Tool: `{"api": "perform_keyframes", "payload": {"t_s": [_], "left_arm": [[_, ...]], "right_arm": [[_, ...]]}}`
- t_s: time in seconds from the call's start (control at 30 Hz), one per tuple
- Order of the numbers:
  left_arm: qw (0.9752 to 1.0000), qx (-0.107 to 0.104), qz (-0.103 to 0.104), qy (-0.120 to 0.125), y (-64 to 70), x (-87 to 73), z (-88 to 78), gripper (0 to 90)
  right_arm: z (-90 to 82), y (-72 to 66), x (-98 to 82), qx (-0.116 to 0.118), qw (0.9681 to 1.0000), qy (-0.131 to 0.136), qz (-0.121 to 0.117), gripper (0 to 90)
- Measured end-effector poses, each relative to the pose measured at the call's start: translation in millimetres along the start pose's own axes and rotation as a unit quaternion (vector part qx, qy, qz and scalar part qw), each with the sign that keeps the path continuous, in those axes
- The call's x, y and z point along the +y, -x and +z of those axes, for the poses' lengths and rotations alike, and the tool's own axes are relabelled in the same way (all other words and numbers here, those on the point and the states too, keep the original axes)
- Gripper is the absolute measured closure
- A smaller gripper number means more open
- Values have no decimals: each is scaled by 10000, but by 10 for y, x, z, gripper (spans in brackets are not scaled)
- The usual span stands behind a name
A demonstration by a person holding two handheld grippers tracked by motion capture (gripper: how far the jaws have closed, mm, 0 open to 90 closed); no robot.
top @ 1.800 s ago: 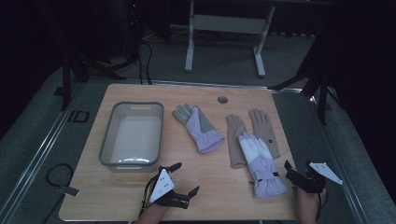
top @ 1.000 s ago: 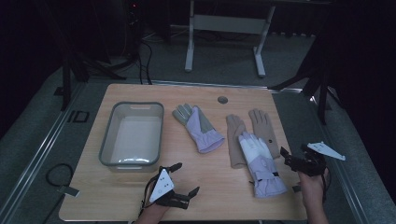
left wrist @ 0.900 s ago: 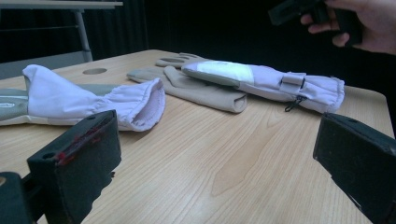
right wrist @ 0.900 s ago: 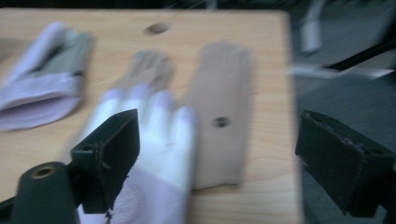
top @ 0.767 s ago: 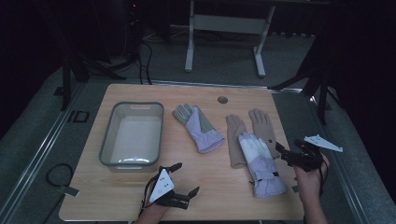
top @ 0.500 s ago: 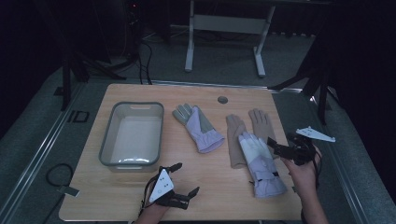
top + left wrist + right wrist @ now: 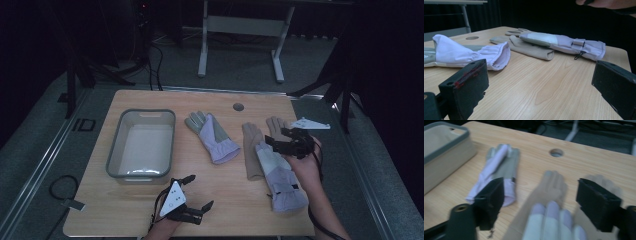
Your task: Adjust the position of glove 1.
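A lavender and grey glove [image 7: 212,136] [image 7: 499,170] lies at the table's middle. To its right lie two tan gloves [image 7: 252,150] [image 7: 550,186], and a second lavender glove [image 7: 281,176] [image 7: 564,43] rests across them. My right gripper [image 7: 276,137] [image 7: 545,202] hovers above the fingers of that top glove. Its jaws have just been closing a little, stand apart, and hold nothing. My left gripper [image 7: 197,191] [image 7: 540,100] rests open on the table's near edge, pointing toward the gloves, with bare wood between its jaws.
A grey-rimmed tray [image 7: 114,150] [image 7: 446,132] stands at the left of the table. A round hole [image 7: 238,107] sits near the far edge. Beyond the table stands a metal frame [image 7: 240,30] on dark floor.
My right gripper has risen from the table's right edge and moved left over the stacked gloves. The left gripper and all the gloves have stayed put.
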State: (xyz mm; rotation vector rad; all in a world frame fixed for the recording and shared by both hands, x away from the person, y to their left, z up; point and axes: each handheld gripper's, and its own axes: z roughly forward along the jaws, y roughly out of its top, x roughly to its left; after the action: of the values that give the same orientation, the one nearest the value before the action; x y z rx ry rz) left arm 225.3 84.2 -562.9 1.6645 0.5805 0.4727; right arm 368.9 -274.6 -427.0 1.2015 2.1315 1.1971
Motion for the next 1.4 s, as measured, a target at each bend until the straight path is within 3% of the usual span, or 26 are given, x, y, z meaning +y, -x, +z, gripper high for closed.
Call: {"api": "perform_keyframes", "payload": {"t_s": [0.43, 0.5, 0.63, 0.87, 0.97, 1.2, 1.4], "left_arm": [[10000, -47, -15, -4, 0, 0, -1, 9], [10000, -50, -15, -3, -1, 0, -1, 9], [10000, -63, -27, -2, -1, 0, -1, 9], [10000, -80, -30, 1, -3, 0, -1, 9], [9999, -98, -62, 3, -6, 0, 1, 9], [9999, -124, -81, 6, -5, -1, 1, 9], [9999, -131, -55, 2, 1, 0, 1, 9]], "right_arm": [[538, -306, 209, 467, 9983, -208, -281, 289], [573, -327, 218, 457, 9984, -192, -260, 290], [740, -407, 281, 650, 9972, -273, -236, 303], [951, -490, 340, 667, 9956, -403, -517, 348], [1066, -521, 363, 685, 9953, -425, -532, 423], [1369, -625, 398, 945, 9914, -618, -667, 462], [1591, -657, 410, 907, 9898, -723, -825, 488]]}}
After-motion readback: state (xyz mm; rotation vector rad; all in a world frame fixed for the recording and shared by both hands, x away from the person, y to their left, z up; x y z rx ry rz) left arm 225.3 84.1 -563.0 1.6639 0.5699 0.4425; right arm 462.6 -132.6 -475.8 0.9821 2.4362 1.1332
